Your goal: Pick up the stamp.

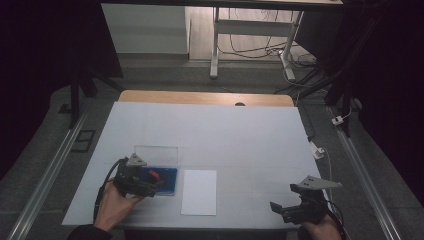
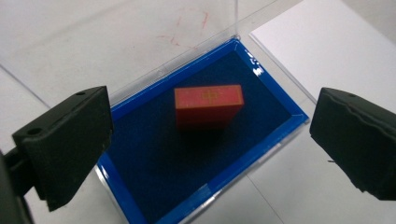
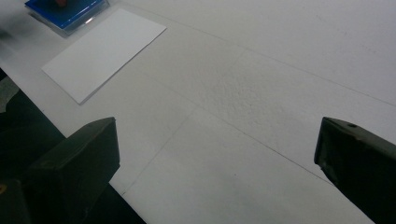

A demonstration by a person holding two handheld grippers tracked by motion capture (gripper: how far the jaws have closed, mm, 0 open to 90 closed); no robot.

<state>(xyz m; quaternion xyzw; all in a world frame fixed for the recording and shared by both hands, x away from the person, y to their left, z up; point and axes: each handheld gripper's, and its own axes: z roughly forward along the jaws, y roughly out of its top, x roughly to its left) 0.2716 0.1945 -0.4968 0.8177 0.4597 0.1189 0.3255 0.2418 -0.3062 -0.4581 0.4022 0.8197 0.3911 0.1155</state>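
While hovering over open clear-plastic case w/ blue felt lining, near front-left corner of white-covered table: left gripper w/ jaws spread wide, nothing pinched. Small red rectangular block w/ faint gold mark on top sitting roughly mid-tray on the felt, between the two jaws but touching neither. Clear lid standing up at far side of case. White paper sheet flat just beside case, toward table's front edge. Right gripper near front-right corner, well apart from everything, jaws spread, empty.

Step in hand, as judged: picking red block out of tray. To do well:
- centre jaws on block's two long faces before lowering; square up wrist so pads meet faces flat, not corners.
- come straight down, keep clear of blue rim and lid.
- stop short of pressing into felt; close slowly, firm but not hard.
- lift vertically so case doesn't drag or tip; steady case w/ right gripper if needed.
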